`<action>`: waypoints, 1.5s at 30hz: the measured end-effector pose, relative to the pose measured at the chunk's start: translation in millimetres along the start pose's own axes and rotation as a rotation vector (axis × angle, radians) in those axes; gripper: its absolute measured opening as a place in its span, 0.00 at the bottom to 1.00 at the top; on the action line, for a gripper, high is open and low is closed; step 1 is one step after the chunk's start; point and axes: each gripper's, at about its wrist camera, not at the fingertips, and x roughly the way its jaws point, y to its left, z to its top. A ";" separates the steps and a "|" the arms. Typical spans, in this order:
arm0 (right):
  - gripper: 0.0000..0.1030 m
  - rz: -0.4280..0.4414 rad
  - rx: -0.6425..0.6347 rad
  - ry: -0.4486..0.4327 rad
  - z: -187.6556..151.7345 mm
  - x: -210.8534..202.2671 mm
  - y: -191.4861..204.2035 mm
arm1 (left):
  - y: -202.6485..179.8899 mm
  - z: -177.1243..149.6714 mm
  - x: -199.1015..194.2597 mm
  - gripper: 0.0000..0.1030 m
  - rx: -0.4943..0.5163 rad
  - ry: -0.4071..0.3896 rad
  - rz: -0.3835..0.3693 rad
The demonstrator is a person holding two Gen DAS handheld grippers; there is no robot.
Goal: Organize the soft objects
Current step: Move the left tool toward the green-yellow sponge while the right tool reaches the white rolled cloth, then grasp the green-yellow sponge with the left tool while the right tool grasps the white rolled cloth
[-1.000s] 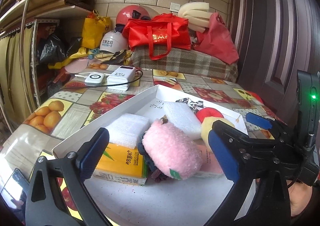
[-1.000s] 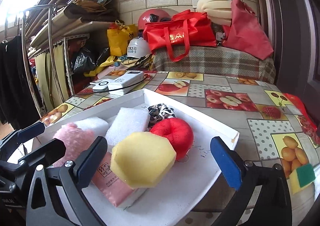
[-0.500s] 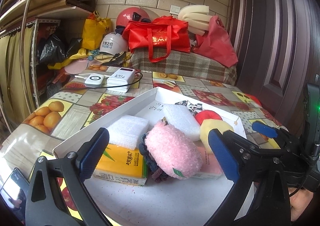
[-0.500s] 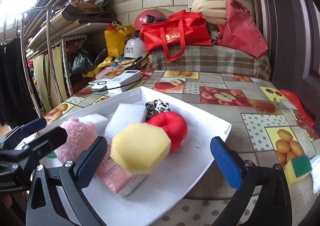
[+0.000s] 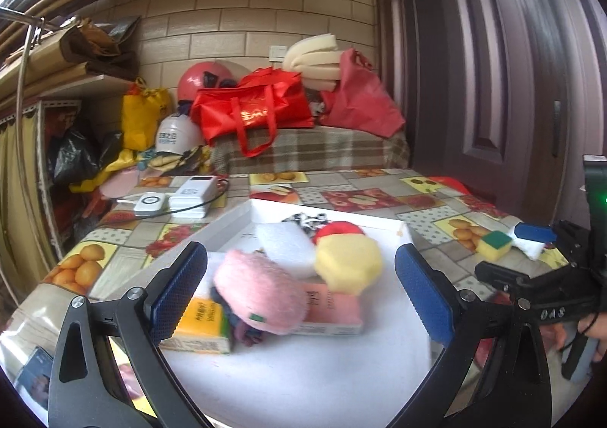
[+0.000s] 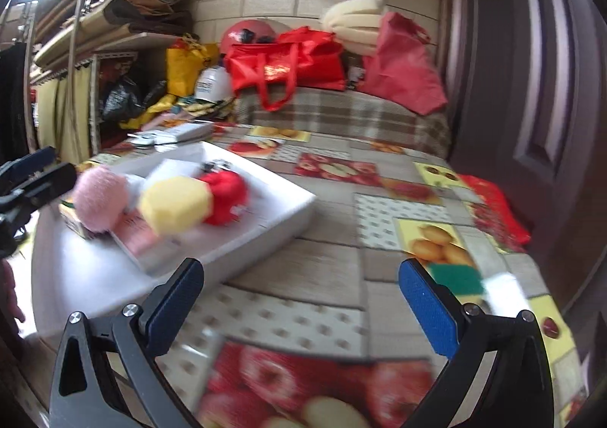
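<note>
A white tray point(image 5: 303, 382) holds a pink fluffy ball point(image 5: 260, 295), a yellow sponge point(image 5: 349, 263), a red soft ball point(image 5: 337, 229), white foam pads point(image 5: 286, 246), a yellow tissue pack point(image 5: 197, 325) and a pink tissue pack point(image 5: 330, 308). My left gripper point(image 5: 299, 287) is open and empty, just in front of the tray's contents. My right gripper point(image 6: 301, 304) is open and empty over the tablecloth, right of the tray point(image 6: 273, 234). A yellow-green sponge point(image 6: 457, 278) lies beside its right finger; it also shows in the left wrist view point(image 5: 493, 244).
A fruit-print tablecloth point(image 6: 379, 208) covers the table. A power bank and a white device point(image 5: 182, 196) lie at the back left. Red bags point(image 5: 254, 113), helmets and foam sit on a plaid-covered surface behind. A brown door point(image 5: 493, 68) stands at the right.
My right gripper has swung right, off the tray and toward the yellow-green sponge. My left gripper has shifted a little to the right and stays open over the tray.
</note>
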 end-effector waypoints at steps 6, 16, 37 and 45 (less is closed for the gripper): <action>1.00 -0.062 0.200 -0.018 -21.2 -27.6 -81.8 | -33.4 -1.0 -7.9 0.97 0.029 0.011 -0.151; 1.00 -0.136 0.338 -0.224 -40.1 -94.7 -163.5 | -98.0 -0.2 12.7 0.97 0.130 0.105 -0.380; 1.00 -0.127 0.545 0.165 -69.3 -43.3 -229.9 | -142.9 -2.8 72.9 0.97 0.085 0.315 -0.350; 1.00 -0.122 0.317 0.269 -55.0 -19.2 -203.6 | -155.2 -8.1 101.3 0.97 0.070 0.433 -0.343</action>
